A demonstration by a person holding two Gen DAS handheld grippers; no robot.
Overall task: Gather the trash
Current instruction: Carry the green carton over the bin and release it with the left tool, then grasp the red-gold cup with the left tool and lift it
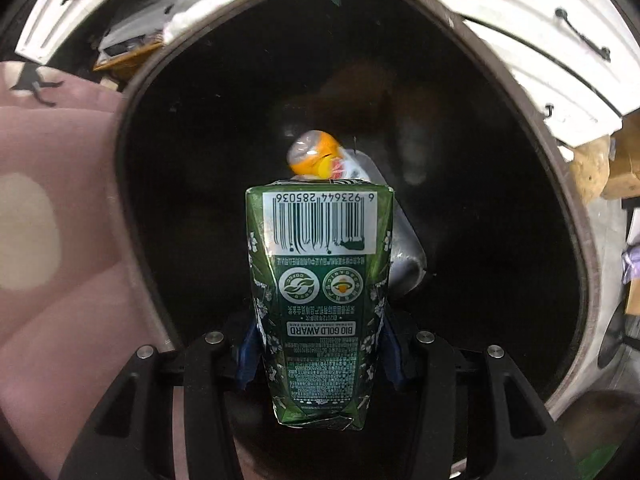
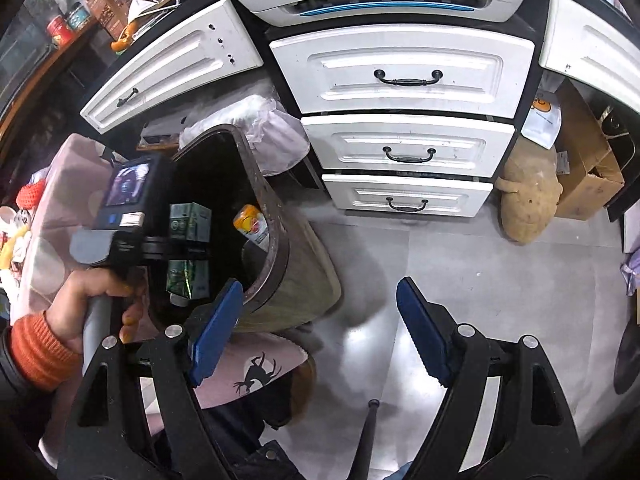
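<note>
The left claw [image 1: 320, 360] pinches a green carton [image 1: 320, 304] between its blue pads, over the open mouth of the bin [image 1: 560, 184]. Ahead of the carton, down inside the bin, lies a bottle [image 1: 316, 156] with an orange label. The right claw [image 2: 320, 332] is spread wide and holds nothing; the bin sits ahead to its left, white drawers [image 2: 404, 76] straight ahead.

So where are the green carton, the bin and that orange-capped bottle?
Carton [image 1: 320, 280]: left wrist view, middle of its printed face.
Bin [image 2: 292, 276]: right wrist view, outer wall.
Bottle [image 1: 316, 154]: left wrist view, orange top end.
</note>
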